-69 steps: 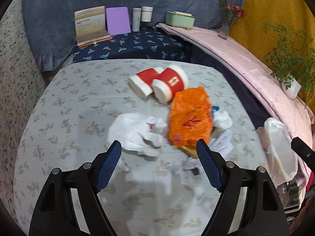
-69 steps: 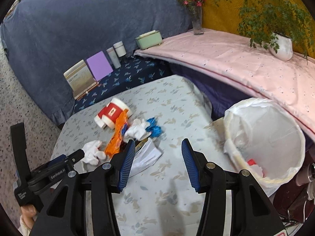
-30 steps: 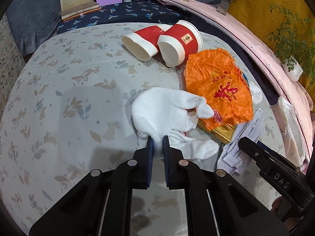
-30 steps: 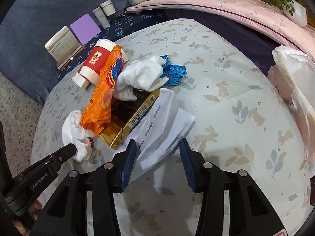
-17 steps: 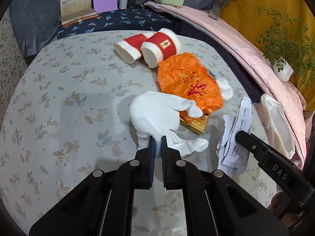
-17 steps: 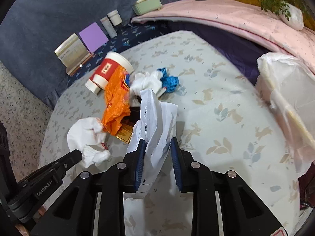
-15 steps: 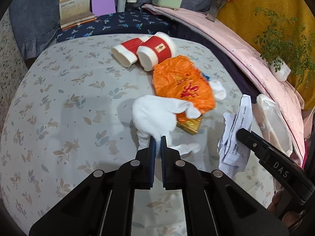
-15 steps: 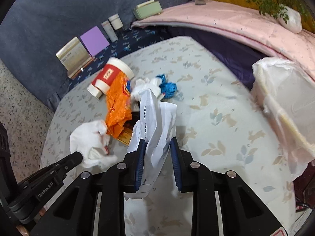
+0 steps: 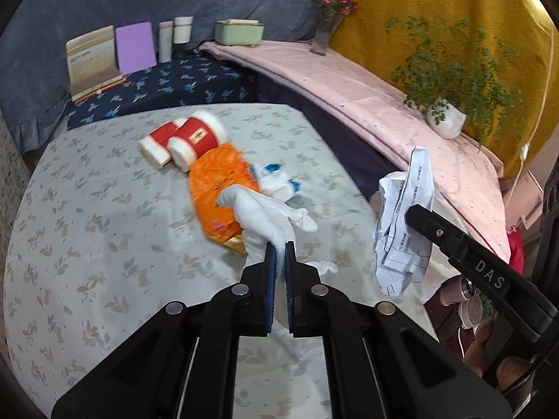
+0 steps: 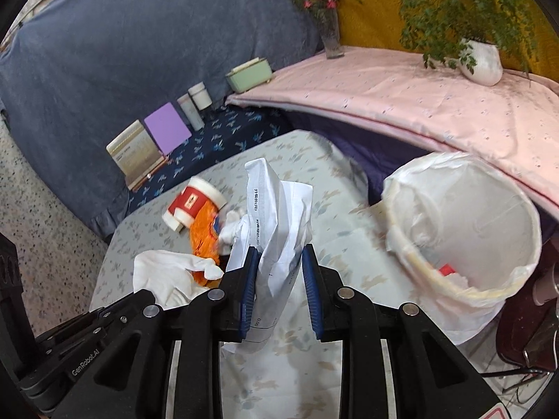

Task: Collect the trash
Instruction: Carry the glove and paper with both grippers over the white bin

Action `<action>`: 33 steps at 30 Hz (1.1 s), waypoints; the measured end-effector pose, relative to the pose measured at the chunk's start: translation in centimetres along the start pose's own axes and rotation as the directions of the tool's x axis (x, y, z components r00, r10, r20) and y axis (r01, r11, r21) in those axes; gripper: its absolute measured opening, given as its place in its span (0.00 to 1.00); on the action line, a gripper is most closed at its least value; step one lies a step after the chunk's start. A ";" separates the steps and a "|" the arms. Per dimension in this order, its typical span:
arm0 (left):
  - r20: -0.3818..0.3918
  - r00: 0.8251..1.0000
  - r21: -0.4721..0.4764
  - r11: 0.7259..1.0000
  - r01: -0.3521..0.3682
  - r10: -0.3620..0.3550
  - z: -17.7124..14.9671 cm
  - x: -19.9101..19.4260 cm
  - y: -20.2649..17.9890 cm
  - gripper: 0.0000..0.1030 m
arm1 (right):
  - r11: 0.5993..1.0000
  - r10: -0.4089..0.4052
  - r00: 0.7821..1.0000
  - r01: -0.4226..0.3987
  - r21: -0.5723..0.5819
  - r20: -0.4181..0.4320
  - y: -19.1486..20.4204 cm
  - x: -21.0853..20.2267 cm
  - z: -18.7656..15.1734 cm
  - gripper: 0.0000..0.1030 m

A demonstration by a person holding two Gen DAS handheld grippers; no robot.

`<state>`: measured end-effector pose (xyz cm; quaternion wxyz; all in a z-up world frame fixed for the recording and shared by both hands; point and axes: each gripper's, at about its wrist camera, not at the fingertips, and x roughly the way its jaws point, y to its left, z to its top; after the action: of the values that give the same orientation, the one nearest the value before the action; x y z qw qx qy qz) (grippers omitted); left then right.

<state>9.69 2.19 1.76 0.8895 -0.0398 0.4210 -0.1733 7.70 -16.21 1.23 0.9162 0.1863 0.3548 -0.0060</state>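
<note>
The left gripper reaches forward and low over the table, its blue pads pressed nearly together on the cuff of a soft white glove whose limp fingers hang off to the right, clear of the cloth. The right gripper is held higher and further right, its pads pinching a crumpled sheet of printed white paper that stands up between them and bends over at the top; in the left view that same paper hangs in the air beside the table edge. A round bin lined with a thin, wrinkled white bag stands just past the table's right side, with a small red scrap visible inside. On the leaf-patterned tablecloth remain two red-and-white paper cups lying on their sides and touching, one crinkly orange plastic bag draped over a gold box of which only a corner shows, a second white glove and a bit of blue material beside it. Behind, on a dark floral cloth, stand one purple card, one beige booklet and two pale jars.
</note>
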 end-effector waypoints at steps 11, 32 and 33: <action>0.023 0.994 0.130 0.986 0.106 -0.110 2.8 1.0 -9.1 0.05 | 0.992 -0.089 0.990 0.078 0.098 0.112 -7.2 -4.4 2.8 0.24; -0.105 0.961 0.250 0.929 0.274 -0.256 4.3 9.0 -21.9 0.07 | 0.945 -0.246 0.960 0.206 0.252 0.137 -19.4 -6.6 4.9 0.24; -0.108 0.960 0.249 0.928 0.277 -0.258 4.3 9.4 -22.1 0.07 | 0.944 -0.249 0.959 0.209 0.257 0.135 -19.7 -6.6 5.0 0.24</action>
<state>12.37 -22.04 2.40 0.8390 0.0274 0.4172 -0.3483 3.22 -37.05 2.27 0.9062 0.2521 0.2932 -0.1712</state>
